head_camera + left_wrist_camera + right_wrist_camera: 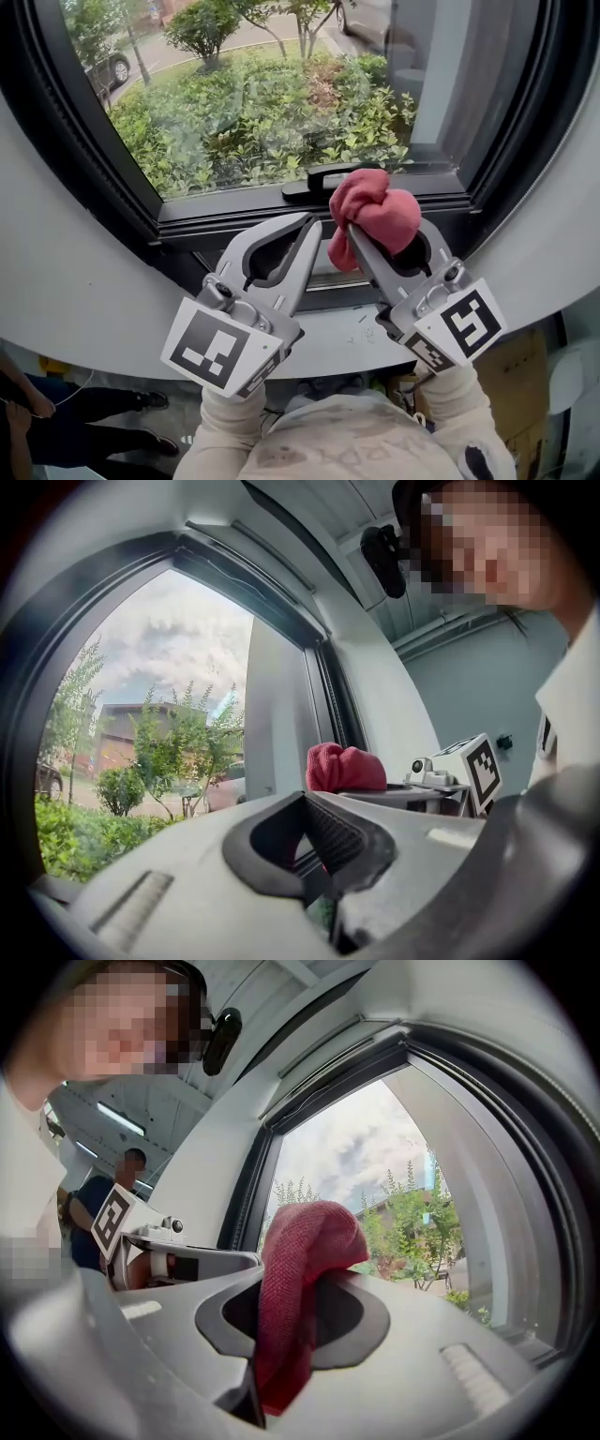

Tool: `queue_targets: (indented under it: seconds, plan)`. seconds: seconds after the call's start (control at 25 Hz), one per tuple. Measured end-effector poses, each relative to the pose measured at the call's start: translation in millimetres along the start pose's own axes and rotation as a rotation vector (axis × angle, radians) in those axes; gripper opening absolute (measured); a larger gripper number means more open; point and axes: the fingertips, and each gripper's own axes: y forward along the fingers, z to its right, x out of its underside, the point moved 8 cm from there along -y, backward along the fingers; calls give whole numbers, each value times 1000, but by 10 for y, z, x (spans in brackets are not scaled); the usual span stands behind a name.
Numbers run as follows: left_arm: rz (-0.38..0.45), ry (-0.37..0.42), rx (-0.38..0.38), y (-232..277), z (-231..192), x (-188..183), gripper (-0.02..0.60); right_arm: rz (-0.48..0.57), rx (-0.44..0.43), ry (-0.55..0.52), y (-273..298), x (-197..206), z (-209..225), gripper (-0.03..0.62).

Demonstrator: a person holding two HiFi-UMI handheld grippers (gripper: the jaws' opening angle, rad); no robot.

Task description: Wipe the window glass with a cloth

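1. The right tool [362, 246] was clamped on a bunched red-pink woven cloth [380, 211]. In the right gripper view its two jaws met with a fold of the cloth pinched in the seam between them.
2. Most of the cloth bulged out past the jaw tips toward 12 o'clock in the head view. A shorter tail hung down at 7 o'clock along the tool's inner jaw.
3. The left tool [312, 225] sat just beside it at 9 o'clock. Its jaws were pressed together at the tips, and the left gripper view showed nothing between them.
4. The two tools angled toward each other, their tips near one another and the marker cubes well apart at 6 o'clock.
5. A black lever-shaped window handle [319, 180] lay just beyond the tips at 12 o'clock. The cloth overlapped its right end in the head view; whether they touched could not be told.
6. The dark metal window frame [94, 150] ran around the clear window glass [262, 94], which filled the head view from 10 to 1 o'clock. The cloth was low, at the bottom frame rail, not up on the pane.
7. Through the glass were green leafy shrubs [253, 122], with a parked grey car [114, 69] at 10 o'clock.
8. At 8 o'clock, down below, stood a bystander's dark-trousered legs [84, 412].
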Motion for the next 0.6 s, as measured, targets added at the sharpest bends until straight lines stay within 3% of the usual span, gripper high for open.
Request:
queue_targets:
  seconds: [0.6]
  plan:
    - [3,7,-13,-30,-25,-7,1,3,-18,10,33,16,-26,112]
